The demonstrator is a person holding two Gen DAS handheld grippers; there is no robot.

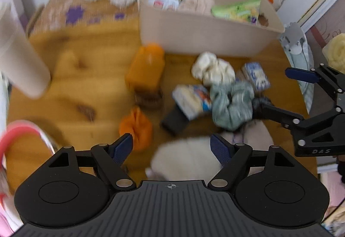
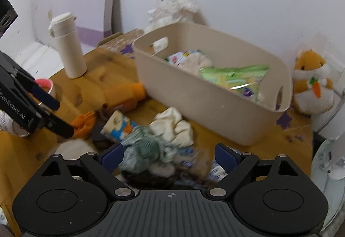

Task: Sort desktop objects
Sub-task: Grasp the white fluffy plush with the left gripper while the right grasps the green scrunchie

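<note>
A beige bin (image 1: 194, 30) (image 2: 207, 94) on the wooden table holds snack packets and a cloth. In front of it lie an orange bottle (image 1: 145, 68) (image 2: 125, 94), an orange scrunchie (image 1: 137, 127) (image 2: 83, 121), a cream scrunchie (image 1: 212, 68) (image 2: 174, 126), a green scrunchie (image 1: 231, 105) (image 2: 144, 150) and snack packets (image 1: 192, 100) (image 2: 118, 126). My left gripper (image 1: 172, 148) is open above a fluffy white item (image 1: 187, 157). My right gripper (image 2: 169, 156) is open over the green scrunchie and a dark furry item (image 2: 163, 178); it also shows in the left wrist view (image 1: 280, 92).
A cream flask (image 2: 68, 47) (image 1: 19, 58) stands at the left. A white plush (image 2: 172, 4) sits behind the bin, an orange hamster plush (image 2: 310, 81) to its right. A pink-rimmed cup (image 1: 19, 142) is at the table's left. A white fan (image 2: 330, 159) stands right.
</note>
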